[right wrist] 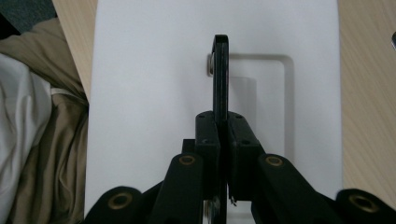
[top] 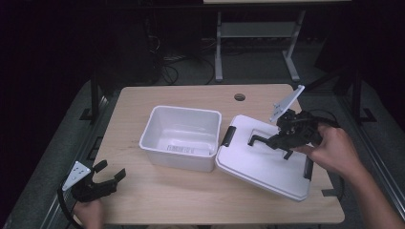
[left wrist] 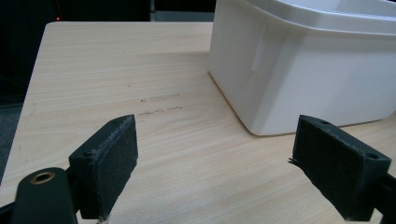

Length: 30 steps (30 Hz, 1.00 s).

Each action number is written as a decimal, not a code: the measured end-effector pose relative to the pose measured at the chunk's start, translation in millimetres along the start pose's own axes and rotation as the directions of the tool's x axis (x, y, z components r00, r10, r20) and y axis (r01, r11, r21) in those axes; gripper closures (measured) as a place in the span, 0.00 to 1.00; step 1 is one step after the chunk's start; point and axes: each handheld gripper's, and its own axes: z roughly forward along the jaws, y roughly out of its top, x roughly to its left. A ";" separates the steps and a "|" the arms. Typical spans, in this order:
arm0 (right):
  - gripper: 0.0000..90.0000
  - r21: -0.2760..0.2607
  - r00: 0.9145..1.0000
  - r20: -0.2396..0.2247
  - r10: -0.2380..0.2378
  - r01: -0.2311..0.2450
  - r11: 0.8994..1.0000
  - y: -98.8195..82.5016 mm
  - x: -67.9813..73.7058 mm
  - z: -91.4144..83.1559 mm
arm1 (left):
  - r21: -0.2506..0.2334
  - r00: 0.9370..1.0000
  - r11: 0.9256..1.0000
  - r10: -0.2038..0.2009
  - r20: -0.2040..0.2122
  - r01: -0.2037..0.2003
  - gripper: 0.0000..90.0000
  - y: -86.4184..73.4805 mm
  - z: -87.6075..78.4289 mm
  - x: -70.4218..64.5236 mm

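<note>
A white plastic bin (top: pixel 179 160) stands open at the middle of the wooden table (top: pixel 143 200). To its right is the white lid (top: pixel 262 164), with its left edge close to the bin's wall and a black latch (top: pixel 228 136) at each end. My right gripper (top: pixel 281 139) is shut on the lid's black top handle (top: pixel 258 139); in the right gripper view the jaws (right wrist: pixel 223 126) clamp the thin handle (right wrist: pixel 220 74) above the lid (right wrist: pixel 149 70). My left gripper (top: pixel 112 170) rests open at the table's front left corner. In the left gripper view its pads (left wrist: pixel 215 154) stand wide apart, short of the bin (left wrist: pixel 317 70).
A round cable hole (top: pixel 239 97) sits near the table's far edge. Behind the table stand a white desk frame (top: pixel 218 47) and loose cables on the floor. The person's clothing (right wrist: pixel 37 116) lies beside the lid in the right gripper view.
</note>
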 end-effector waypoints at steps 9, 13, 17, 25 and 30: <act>0.94 -0.016 0.999 -0.007 -0.034 0.034 0.999 20.9 5.4 -16.3 | 0.006 1.000 1.000 0.003 0.002 -0.003 0.15 0.1 0.8 0.4; 0.94 -0.022 0.998 -0.015 -0.054 0.053 0.998 32.0 7.0 -19.1 | 0.004 1.000 1.000 0.001 0.002 -0.001 0.15 0.3 0.6 0.2; 0.94 -0.017 0.998 -0.018 -0.068 0.068 0.998 43.1 8.4 -18.6 | 0.003 1.000 1.000 0.000 0.003 0.000 0.15 0.0 0.6 0.6; 0.94 -0.012 0.995 -0.033 -0.093 0.092 0.996 64.5 9.5 -14.7 | 0.002 1.000 1.000 -0.002 0.003 0.002 0.15 0.1 0.2 1.0; 0.94 -0.019 0.993 -0.043 -0.109 0.108 0.994 79.6 10.5 -12.7 | 0.003 1.000 1.000 -0.002 0.004 0.001 0.15 0.0 0.0 1.4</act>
